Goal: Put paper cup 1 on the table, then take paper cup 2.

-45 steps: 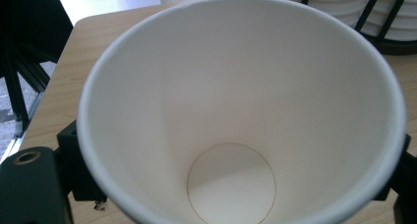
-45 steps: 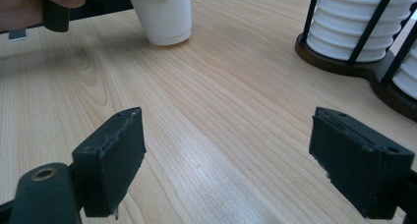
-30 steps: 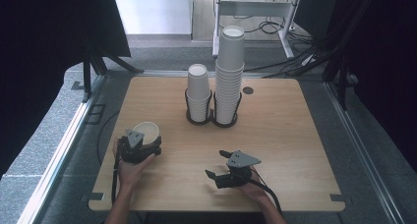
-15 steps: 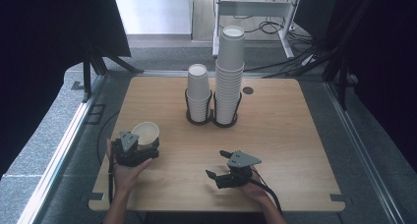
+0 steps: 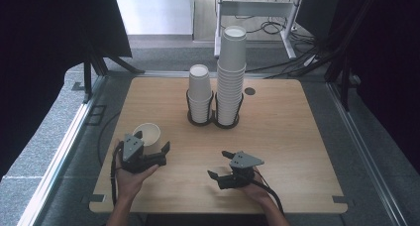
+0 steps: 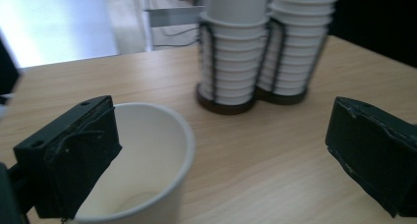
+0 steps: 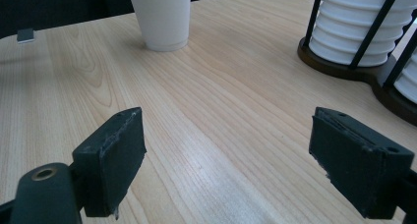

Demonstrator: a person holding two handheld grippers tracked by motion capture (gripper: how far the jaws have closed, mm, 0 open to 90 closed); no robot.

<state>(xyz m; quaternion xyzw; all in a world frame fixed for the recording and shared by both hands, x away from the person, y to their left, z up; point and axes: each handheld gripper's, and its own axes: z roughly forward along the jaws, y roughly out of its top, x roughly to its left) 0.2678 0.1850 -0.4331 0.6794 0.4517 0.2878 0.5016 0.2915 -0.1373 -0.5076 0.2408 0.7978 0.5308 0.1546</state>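
1. Little has shifted since the earlier frames: the left gripper (image 5: 151, 147) has drawn slightly back toward the person, and the single paper cup (image 5: 147, 135) stands upright where it stood, near the front left of the worktop (image 5: 297, 137).
2. Left fingers (image 6: 74, 155) are spread wide. One of them lies over the cup's near rim in the left gripper view, and whether it touches the wall I cannot tell; the other is well apart on the far side, so the cup sits at one edge of the gap, not centred.
3. Right gripper (image 5: 220, 165) rests low at the front middle, its fingers (image 7: 115, 160) spread with bare wood between them, the cup (image 7: 161, 15) farther off.
4. The cup's long axis is vertical, mouth up. The left hand is clearly the nearer one, so a grasp would likely need a small sideways shift to centre the cup.
5. Both cup stacks (image 5: 232, 77) in the black wire holder (image 5: 213, 118) stand at the back centre, well apart from both grippers.
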